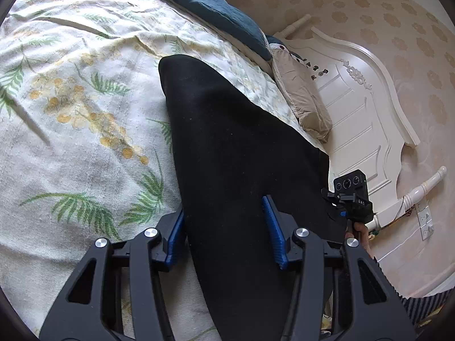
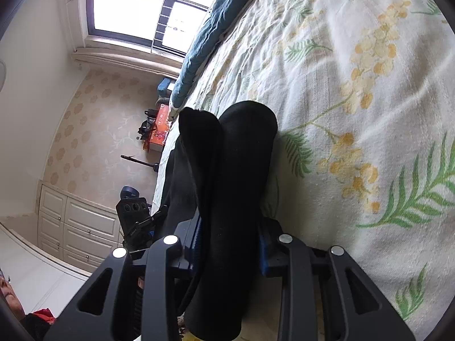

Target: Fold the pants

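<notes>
Both grippers, left gripper (image 1: 227, 227) and right gripper (image 2: 230, 241), are pinching the black soft fabric pants (image 1: 227, 130) (on the floral bedspread (image 1: 71, 99)); keeping both edges level is helping the fold.

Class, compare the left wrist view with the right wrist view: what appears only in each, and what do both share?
Only the left wrist view: the white headboard, a beige pillow, the right gripper.
Only the right wrist view: the window, white drawers, an orange box, the left gripper.
Both: the black pants, floral bedspread, dark blue blanket.
</notes>
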A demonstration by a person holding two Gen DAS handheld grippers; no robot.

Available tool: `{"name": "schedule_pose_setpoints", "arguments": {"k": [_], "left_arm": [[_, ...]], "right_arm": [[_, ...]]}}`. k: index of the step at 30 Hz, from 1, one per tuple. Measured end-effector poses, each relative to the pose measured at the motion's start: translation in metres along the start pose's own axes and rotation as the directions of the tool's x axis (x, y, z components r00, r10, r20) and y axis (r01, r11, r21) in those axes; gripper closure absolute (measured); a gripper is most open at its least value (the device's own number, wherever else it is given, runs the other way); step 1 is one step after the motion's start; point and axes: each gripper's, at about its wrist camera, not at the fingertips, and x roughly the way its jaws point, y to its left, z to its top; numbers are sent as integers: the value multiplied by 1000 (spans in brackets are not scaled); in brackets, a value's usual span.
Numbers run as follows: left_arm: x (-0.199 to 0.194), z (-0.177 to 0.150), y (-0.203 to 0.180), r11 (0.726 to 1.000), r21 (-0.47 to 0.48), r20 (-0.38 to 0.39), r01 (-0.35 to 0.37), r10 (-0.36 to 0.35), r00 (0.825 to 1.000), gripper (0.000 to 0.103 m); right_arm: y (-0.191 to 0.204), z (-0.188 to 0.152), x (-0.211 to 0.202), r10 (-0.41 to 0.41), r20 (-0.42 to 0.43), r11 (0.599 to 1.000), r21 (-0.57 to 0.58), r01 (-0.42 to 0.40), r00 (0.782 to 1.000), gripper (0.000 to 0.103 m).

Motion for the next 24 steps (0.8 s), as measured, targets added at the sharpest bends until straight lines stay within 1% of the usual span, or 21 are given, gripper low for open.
{"name": "schedule_pose_setpoints", "arguments": {"k": [11, 13, 14, 15, 17, 19, 21, 24], "left_arm": [[2, 1, -1, 1000, 3, 0, 3, -3, 1000, 54], [1, 1, -2, 1000, 6, 6, 2, -2, 1000, 52], [1, 0, -3, 1000, 8, 17, 2, -2, 1000, 47], [0, 1, -4, 1000, 10, 25, 3, -4, 1000, 44], [-1, 1, -8, 1000, 19, 36, 14, -15, 999, 29], [-4, 4, -10, 999, 28, 47, 24, -26, 999, 21], [-5, 11, -8, 999, 17, 54, 30, -31, 998, 20], [-5, 24, 3, 998, -35, 73, 51, -48, 996, 20]], "right_arm": [[-11, -2, -10, 15, 10, 1000, 3, -15, 1000, 72], [-9, -3, -11, 11, 15, 1000, -4, -11, 1000, 72], [-7, -3, -11, 6, 20, 1000, -10, -6, 1000, 71], [-5, -5, -13, 10, 29, 1000, -21, -10, 1000, 67], [1, -8, -16, 26, 37, 999, -31, -24, 999, 57], [3, -8, -21, 55, 51, 998, -26, -54, 997, 40], [6, -4, -28, 66, 76, 998, -29, -64, 995, 35], [3, 8, -34, 53, 114, 999, -17, -52, 992, 33]]}}
